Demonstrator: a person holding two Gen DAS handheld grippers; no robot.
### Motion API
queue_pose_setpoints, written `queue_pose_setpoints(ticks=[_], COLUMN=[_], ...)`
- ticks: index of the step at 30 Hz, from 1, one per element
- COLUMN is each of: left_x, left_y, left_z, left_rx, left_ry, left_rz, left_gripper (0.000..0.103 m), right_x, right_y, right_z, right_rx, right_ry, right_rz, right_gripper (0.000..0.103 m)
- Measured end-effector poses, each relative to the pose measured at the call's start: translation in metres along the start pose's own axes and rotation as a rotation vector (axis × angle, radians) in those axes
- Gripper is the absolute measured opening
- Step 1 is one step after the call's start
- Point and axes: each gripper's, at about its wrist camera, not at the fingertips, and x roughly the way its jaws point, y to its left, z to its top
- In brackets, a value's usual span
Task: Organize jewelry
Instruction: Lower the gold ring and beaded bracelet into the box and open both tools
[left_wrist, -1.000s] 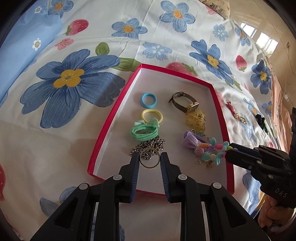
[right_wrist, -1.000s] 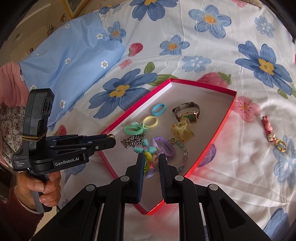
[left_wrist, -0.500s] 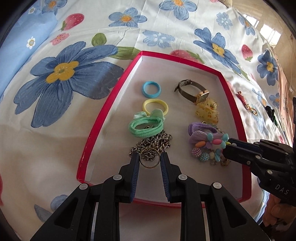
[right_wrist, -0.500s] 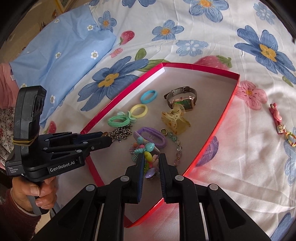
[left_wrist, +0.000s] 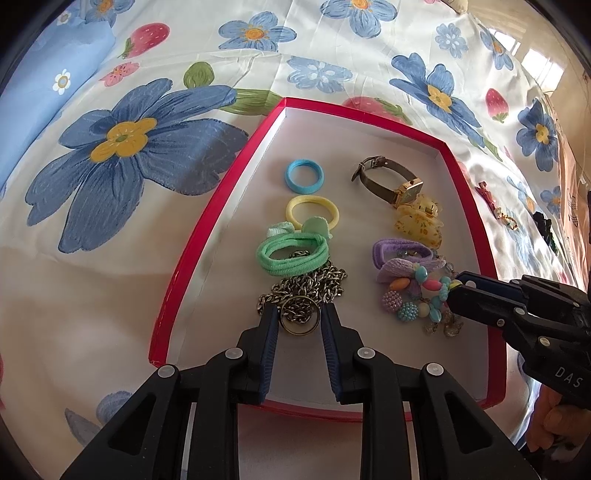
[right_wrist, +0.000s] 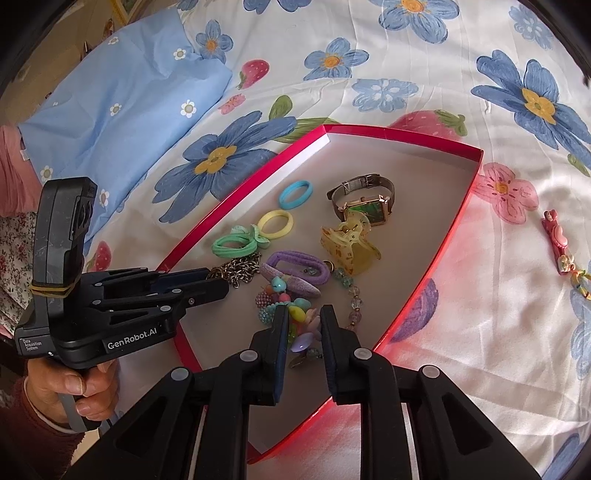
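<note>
A red-rimmed tray (left_wrist: 207, 221) lies on a flowered bedsheet and holds the jewelry. My left gripper (left_wrist: 298, 315) is shut on the round ring of a metal chain (left_wrist: 306, 288), which is piled on the tray floor below a green hair tie (left_wrist: 291, 254). My right gripper (right_wrist: 303, 317) has its jaws opening around a colourful beaded bracelet (right_wrist: 295, 310). The beads rest on the tray between the fingers, with a gap at the right pad. From the left wrist view, the right gripper (left_wrist: 458, 286) comes in from the right at the beads (left_wrist: 417, 295).
The tray also holds a blue ring (left_wrist: 303, 176), a yellow ring (left_wrist: 312, 210), a watch (left_wrist: 391, 181), a yellow claw clip (left_wrist: 417, 221) and a purple bow hair tie (left_wrist: 400, 254). A pink clip (right_wrist: 557, 240) lies on the sheet to the right. A blue pillow (right_wrist: 110, 110) is at far left.
Both grippers have sunk closer to the tray floor. The right jaws have widened a little and the beads now rest on the tray. The left grip on the ring is unchanged.
</note>
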Motion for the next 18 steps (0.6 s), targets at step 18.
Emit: queue_pose_setpoints(ticks=[18], left_x=[-0.0040], left_y=[0.0044], left_z=[-0.0026], left_rx=[-0.023], left_ry=[0.000], left_rz=[-0.014], left_gripper=[0.032], right_x=[-0.0101], right_y=[0.0009], right_z=[-0.0017], right_rx=[0.012], right_ry=[-0.021], right_rz=[0.016], right_gripper=[0.026])
